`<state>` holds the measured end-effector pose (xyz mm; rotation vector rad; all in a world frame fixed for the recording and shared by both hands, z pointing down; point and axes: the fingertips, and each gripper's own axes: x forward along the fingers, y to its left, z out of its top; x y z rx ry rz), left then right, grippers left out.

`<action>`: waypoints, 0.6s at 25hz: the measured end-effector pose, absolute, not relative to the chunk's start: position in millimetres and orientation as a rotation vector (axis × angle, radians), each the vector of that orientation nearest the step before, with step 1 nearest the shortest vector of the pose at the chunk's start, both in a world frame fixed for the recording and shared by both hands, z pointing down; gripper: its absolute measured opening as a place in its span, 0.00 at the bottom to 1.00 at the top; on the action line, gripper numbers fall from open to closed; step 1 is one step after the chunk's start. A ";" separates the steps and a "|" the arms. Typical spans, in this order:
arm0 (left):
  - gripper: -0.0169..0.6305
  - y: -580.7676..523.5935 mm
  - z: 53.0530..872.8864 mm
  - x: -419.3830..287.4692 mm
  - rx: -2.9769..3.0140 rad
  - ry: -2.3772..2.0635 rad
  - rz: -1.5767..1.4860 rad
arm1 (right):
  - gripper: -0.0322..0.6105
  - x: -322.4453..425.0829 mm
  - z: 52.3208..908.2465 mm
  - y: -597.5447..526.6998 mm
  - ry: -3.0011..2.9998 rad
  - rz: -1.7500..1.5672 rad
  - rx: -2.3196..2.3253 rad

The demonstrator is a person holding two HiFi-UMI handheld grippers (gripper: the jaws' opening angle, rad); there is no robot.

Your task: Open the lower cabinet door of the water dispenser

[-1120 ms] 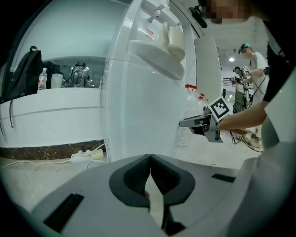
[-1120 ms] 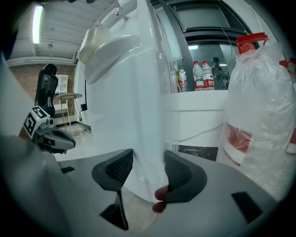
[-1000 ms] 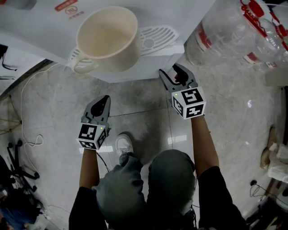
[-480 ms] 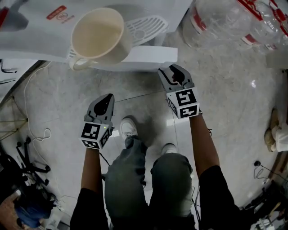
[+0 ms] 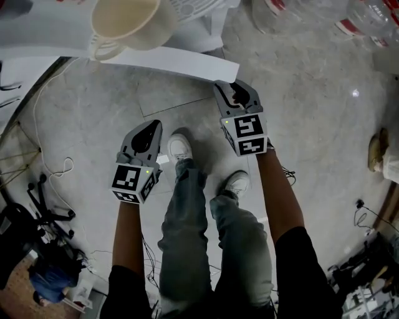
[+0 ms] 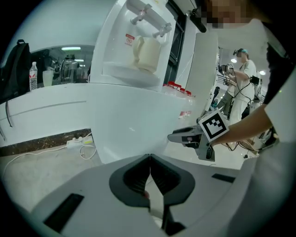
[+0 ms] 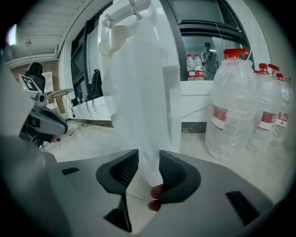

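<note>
The white water dispenser point(image 6: 115, 51) stands ahead, with a cream cup point(image 5: 124, 19) on its drip tray. Its lower cabinet door point(image 5: 174, 61) is swung out, a thin white panel in the head view. My right gripper point(image 5: 234, 93) is at the door's free edge. In the right gripper view the door point(image 7: 143, 115) fills the gap between the jaws of my right gripper point(image 7: 148, 169), which are closing on it. My left gripper point(image 5: 149, 128) hovers over the floor to the left, apart from the door. In its own view my left gripper point(image 6: 150, 159) is shut and holds nothing.
Large water bottles point(image 7: 231, 106) stand on the floor right of the dispenser. White cables point(image 5: 50, 168) and a power strip point(image 6: 76, 142) lie to the left. The person's shoes point(image 5: 179, 148) are just below the grippers. Other people stand in the background.
The door has swung outward with my right gripper at its edge. Both grippers and the person have drawn back from the dispenser, which has slid up the head view.
</note>
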<state>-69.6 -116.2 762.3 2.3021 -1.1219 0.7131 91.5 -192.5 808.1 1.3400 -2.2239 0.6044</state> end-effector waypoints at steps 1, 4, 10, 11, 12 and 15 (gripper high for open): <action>0.05 -108.1 759.3 -71.3 2.295 -1.120 0.712 | 0.29 86.9 807.3 -184.8 -2.220 0.612 1.316; 0.05 -81.1 751.9 -79.1 2.264 -1.117 0.720 | 0.30 73.6 806.4 -160.8 -2.209 0.631 1.243; 0.05 -41.0 745.0 -103.5 2.205 -1.145 0.743 | 0.29 60.7 810.8 -136.2 -2.181 0.667 1.218; 0.05 -37.1 743.9 -107.8 2.196 -1.158 0.743 | 0.29 58.9 811.4 -132.6 -2.181 0.665 1.210; 0.05 -33.9 742.5 -111.0 2.189 -1.171 0.741 | 0.29 56.8 811.6 -128.8 -2.182 0.664 1.199; 0.05 -27.8 735.6 -113.8 2.182 -1.201 0.728 | 0.29 47.9 811.0 -118.2 -2.187 0.651 1.142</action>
